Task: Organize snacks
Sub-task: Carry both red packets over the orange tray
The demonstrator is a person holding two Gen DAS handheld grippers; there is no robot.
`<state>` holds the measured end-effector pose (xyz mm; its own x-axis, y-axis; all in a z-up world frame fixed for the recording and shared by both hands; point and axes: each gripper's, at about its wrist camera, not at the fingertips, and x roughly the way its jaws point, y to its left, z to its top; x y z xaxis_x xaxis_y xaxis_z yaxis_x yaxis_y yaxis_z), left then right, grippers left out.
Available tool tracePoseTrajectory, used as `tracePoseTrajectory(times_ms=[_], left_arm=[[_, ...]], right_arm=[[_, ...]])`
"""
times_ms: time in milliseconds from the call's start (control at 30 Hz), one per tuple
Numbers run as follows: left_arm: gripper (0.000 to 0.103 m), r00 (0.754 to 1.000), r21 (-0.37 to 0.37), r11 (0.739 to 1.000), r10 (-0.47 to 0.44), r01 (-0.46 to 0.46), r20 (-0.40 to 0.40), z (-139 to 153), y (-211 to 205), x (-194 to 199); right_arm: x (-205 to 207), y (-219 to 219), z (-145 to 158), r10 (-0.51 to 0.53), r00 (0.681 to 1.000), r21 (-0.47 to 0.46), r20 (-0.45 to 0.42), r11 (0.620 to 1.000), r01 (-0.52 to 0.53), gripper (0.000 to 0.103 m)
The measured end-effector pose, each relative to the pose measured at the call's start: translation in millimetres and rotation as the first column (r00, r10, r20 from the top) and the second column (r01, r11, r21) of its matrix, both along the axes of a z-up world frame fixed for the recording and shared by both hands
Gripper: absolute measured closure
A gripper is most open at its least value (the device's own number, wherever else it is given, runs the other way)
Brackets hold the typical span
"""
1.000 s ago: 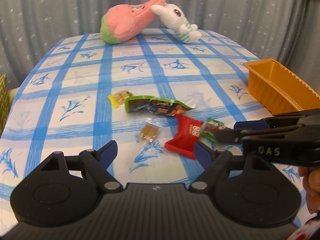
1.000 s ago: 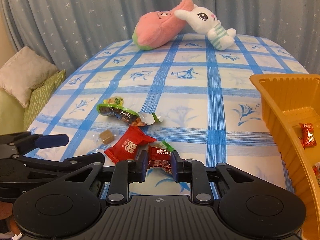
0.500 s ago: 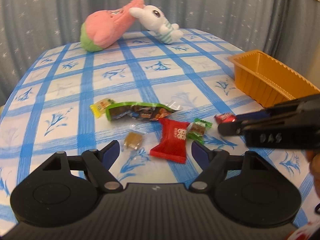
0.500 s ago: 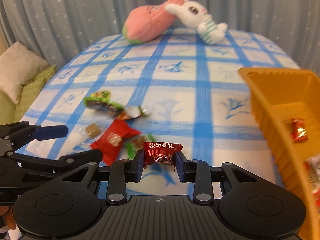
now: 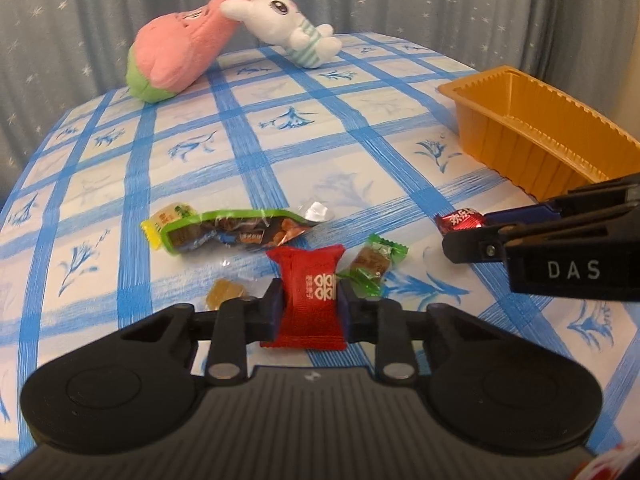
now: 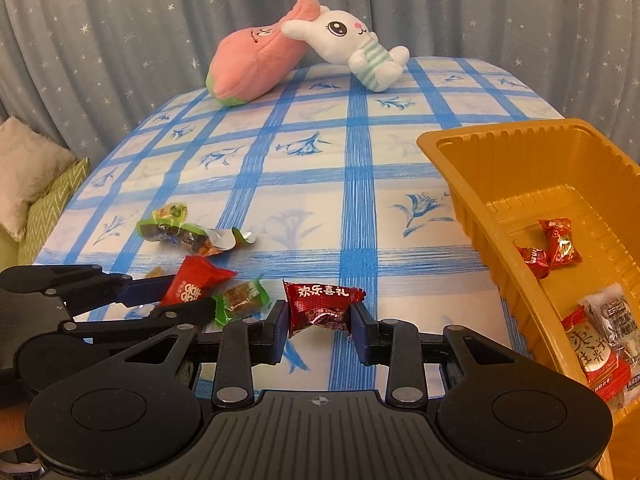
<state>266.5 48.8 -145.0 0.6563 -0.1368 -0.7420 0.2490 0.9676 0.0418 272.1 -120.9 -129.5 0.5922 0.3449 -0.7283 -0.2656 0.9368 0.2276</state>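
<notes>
The far end of the orange tray (image 6: 460,168) is running out of the right wrist view, so its full contents cannot be counted; several red wrapped sweets and a grey-and-white packet are showing inside it. Print on most wrappers is too small to read. A small brown sweet (image 5: 226,292) is lying partly hidden behind the left gripper's finger.

The left gripper (image 5: 308,308) is closing on the red packet (image 5: 310,280), which is sitting squarely between the two pads with both pads pressing its sides; whether the packet is resting on the cloth or lifted cannot be told. The right gripper (image 6: 320,322) is clamping the dark red foil candy (image 6: 322,306) by its two ends, holding it clear of the cloth, just beside the tray's near wall.

A green-wrapped sweet (image 5: 374,264) is lying just right of the red packet. A long green-edged snack bag (image 5: 232,232) and a yellow sweet (image 5: 168,218) are lying beyond it.

Everything is resting on a blue-checked tablecloth (image 5: 280,140). A pink plush (image 5: 180,56) and a white rabbit plush (image 5: 288,28) are leaning together at the far edge, before a grey star-patterned curtain (image 6: 120,40). Cushions (image 6: 32,184) are showing at the left.
</notes>
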Motion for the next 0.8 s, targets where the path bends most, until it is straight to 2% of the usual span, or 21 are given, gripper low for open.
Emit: tracePoseTrajectory(times_ms=[233, 500, 800], left_arm=[[0.079, 0.994, -0.039, 0.994, 0.105, -0.105, 0.003, 17.9, 4.9, -26.7], [0.079, 0.984, -0.086, 0.981, 0.178, -0.176, 0.014, 55.2, -5.0, -63.4], [0.079, 0.983, -0.119, 0.977, 0.183, -0.178, 0.033, 91.5, -31.7, -103.4]], right_arm=[[-14.5, -1.3, 9.7, 0.009, 1.000, 0.013, 0.014, 1.000, -0.009, 0.069], [-49.2, -17.2, 32.9, -0.001, 0.999, 0.025, 0.035, 1.000, 0.000, 0.069], [-91.4, -47.2, 67.2, -0.048, 0.996, 0.031, 0.070, 0.998, 0.046, 0.069]])
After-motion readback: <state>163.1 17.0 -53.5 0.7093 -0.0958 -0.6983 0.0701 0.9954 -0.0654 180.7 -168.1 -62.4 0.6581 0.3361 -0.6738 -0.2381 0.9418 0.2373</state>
